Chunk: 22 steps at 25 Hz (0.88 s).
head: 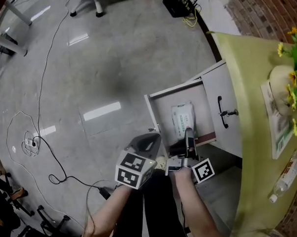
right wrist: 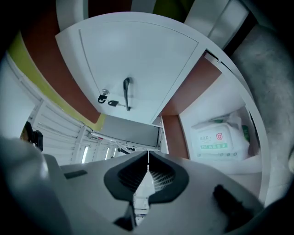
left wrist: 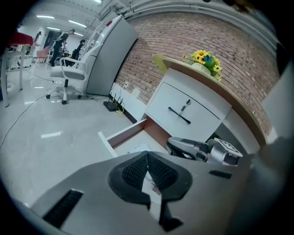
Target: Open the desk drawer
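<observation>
White desk drawer (head: 152,114) stands pulled out, a wet-wipes pack (head: 183,120) lying inside. My left gripper (left wrist: 148,154) and right gripper (right wrist: 148,152) are both pressed together, empty. I'd judge it open; any further pull should run straight and gentle.

Your head camera looks steeply down, from well above, on the floor (head: 97,68) and the open drawer (head: 163,112). The camera on your left gripper (left wrist: 148,155) sits low and faces along its jaws toward the desk front (left wrist: 202,114) and the drawer (left wrist: 126,134). The camera on your right gripper (right wrist: 148,156), rolled sideways, sits near the drawer (right wrist: 211,103). All three views share that drawer.
</observation>
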Each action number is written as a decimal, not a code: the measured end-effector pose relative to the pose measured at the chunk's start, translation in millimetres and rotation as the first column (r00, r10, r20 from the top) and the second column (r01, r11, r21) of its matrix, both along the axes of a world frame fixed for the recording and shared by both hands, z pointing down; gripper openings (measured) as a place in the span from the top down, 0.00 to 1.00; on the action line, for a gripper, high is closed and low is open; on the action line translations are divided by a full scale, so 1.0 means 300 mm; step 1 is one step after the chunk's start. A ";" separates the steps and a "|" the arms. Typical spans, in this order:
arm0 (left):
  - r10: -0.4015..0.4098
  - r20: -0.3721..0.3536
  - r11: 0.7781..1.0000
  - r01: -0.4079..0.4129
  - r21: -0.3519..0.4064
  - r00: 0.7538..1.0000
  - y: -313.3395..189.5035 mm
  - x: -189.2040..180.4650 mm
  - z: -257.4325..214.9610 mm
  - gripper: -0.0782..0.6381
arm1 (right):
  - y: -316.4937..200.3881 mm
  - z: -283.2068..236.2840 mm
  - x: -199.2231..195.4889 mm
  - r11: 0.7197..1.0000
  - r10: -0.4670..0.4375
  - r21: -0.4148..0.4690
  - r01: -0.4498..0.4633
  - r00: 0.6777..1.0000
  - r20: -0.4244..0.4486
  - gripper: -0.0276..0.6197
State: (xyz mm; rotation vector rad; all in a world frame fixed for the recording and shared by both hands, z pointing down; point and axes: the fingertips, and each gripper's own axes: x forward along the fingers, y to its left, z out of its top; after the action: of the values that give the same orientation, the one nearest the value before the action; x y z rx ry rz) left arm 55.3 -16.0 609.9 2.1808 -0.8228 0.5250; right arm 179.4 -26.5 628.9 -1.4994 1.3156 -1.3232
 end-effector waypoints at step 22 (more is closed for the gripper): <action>0.027 -0.010 0.999 -0.027 -0.035 1.000 -0.056 0.067 0.030 0.88 | -0.131 -0.207 0.369 0.885 0.346 0.302 -0.355 0.934 0.082 0.78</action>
State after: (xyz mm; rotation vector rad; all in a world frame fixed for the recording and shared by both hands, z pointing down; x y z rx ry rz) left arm 75.4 -33.0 618.8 2.1638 -0.7744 0.5381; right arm 290.0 -65.6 566.6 -1.4080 1.1093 -0.8541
